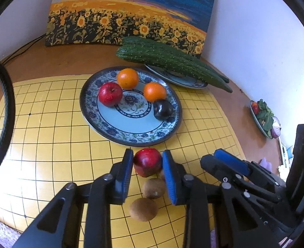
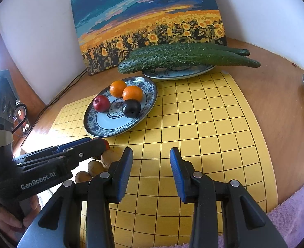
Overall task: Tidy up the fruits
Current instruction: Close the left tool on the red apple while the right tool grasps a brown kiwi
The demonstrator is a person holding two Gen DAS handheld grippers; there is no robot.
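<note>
Red apple (image 1: 147,162) clamped between left gripper (image 1: 147,171) fingers (image 1: 124,175)

A glossy red apple (image 1: 147,162) sits upright between blue jaws; two fuzzy brown kiwis (image 1: 154,188) (a third partly hidden) lie behind.

Glossy glazed ceramic plate (image 1: 131,128); shiny red apple (image 1: 147,162); fuzzy matt kiwis (image 1: 144,209); bumpy cucumbers (image 1: 168,62); smooth wooden table (image 1: 54,62).
</note>
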